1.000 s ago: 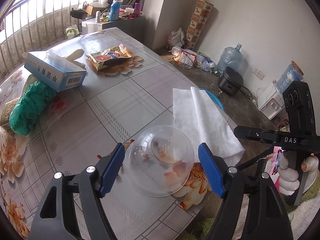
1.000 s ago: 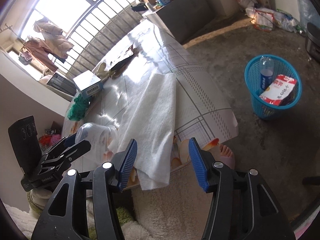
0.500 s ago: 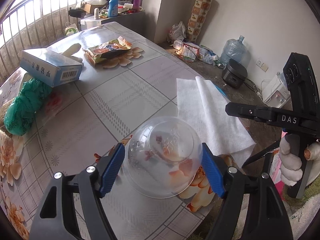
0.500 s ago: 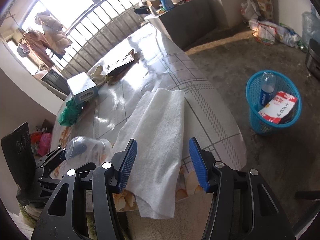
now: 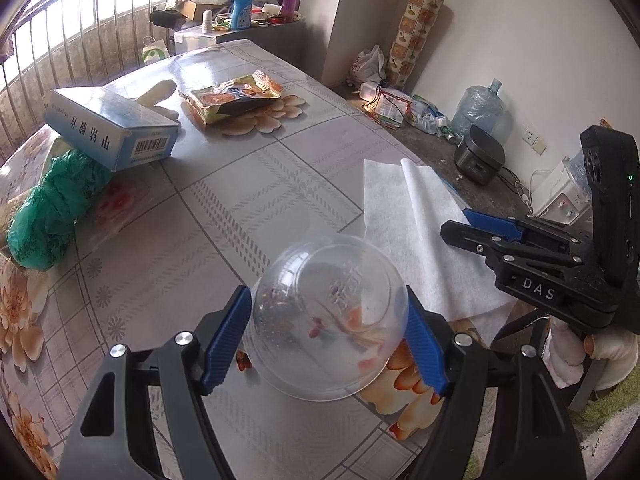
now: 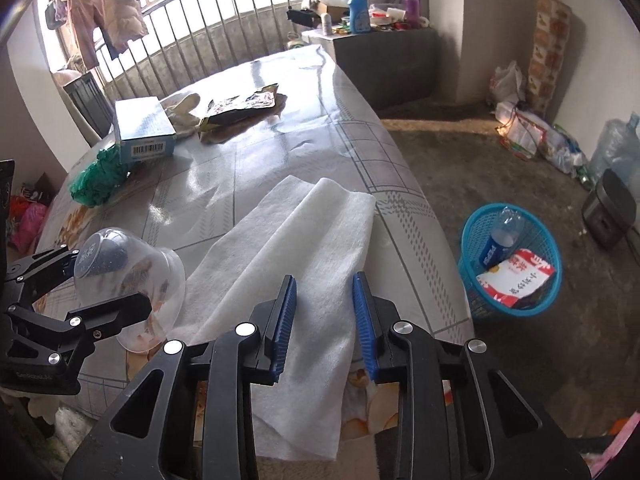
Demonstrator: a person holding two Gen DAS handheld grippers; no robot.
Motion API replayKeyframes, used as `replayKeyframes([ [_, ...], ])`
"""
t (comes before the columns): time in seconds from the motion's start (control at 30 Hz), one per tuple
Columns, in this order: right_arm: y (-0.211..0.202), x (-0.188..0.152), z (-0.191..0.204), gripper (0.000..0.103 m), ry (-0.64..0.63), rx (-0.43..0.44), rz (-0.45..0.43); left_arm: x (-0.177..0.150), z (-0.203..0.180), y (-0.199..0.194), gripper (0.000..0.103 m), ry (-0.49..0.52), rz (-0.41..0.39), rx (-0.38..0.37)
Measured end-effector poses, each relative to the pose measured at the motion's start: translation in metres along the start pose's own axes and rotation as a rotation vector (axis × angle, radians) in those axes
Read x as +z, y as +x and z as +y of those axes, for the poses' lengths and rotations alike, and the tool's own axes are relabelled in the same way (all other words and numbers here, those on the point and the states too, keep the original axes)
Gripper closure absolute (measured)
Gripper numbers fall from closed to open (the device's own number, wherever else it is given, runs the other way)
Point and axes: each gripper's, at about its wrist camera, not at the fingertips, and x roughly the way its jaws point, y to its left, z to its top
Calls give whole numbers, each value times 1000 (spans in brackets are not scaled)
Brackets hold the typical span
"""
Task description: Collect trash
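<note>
The clear plastic cup [image 5: 328, 316] lies tipped on its side near the counter's near edge, with orange food scraps inside, and your left gripper [image 5: 328, 336] has its fingers [image 5: 226, 334] closed against both sides of it, so the grip looks made though the cup seems barely off the counter [image 5: 240, 208]. Just beside it, the white paper sheet [image 6: 292, 248] is spread over the near corner and droops past the edge. Your right gripper [image 6: 324, 320] sits over that sheet; its fingers [image 6: 286, 320] have just been closing and now stand fairly narrow, with the sheet below and between them, but they do not appear to pinch it yet. So the step in hand reads as picking up two pieces of trash at once. Next, you would need to press the right fingers down into the sheet and close fully, then carry both loads over to the blue basket [image 6: 472, 240] on the floor beyond the counter's side edge. Keep the cup's mouth from tipping, or the scraps may spill.
</note>
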Motion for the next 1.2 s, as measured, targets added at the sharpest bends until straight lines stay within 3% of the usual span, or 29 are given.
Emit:
replayKeyframes([
  [0.2,0,-1,5,81,-27,-46,-10,1,2,-1,31,-18,-1,2],
  [0.3,0,1,2,94,0,-32,-3,1,3,-4,31,-27,-6,6],
  [0.37,0,2,0,101,25,-10,5,0,3,-7,31,-27,-12,9],
  [0.57,-8,3,-11,103,136,91,-4,4,3,-19,31,-18,-41,23],
  [0.73,-26,9,-20,103,199,156,-65,12,-4,-37,31,10,-82,30],
  [1.03,-65,19,-66,103,322,162,-217,64,-41,-55,31,109,-178,-20],
  [1.2,-86,15,-117,103,432,82,-308,109,-86,-39,31,205,-188,-101],
])
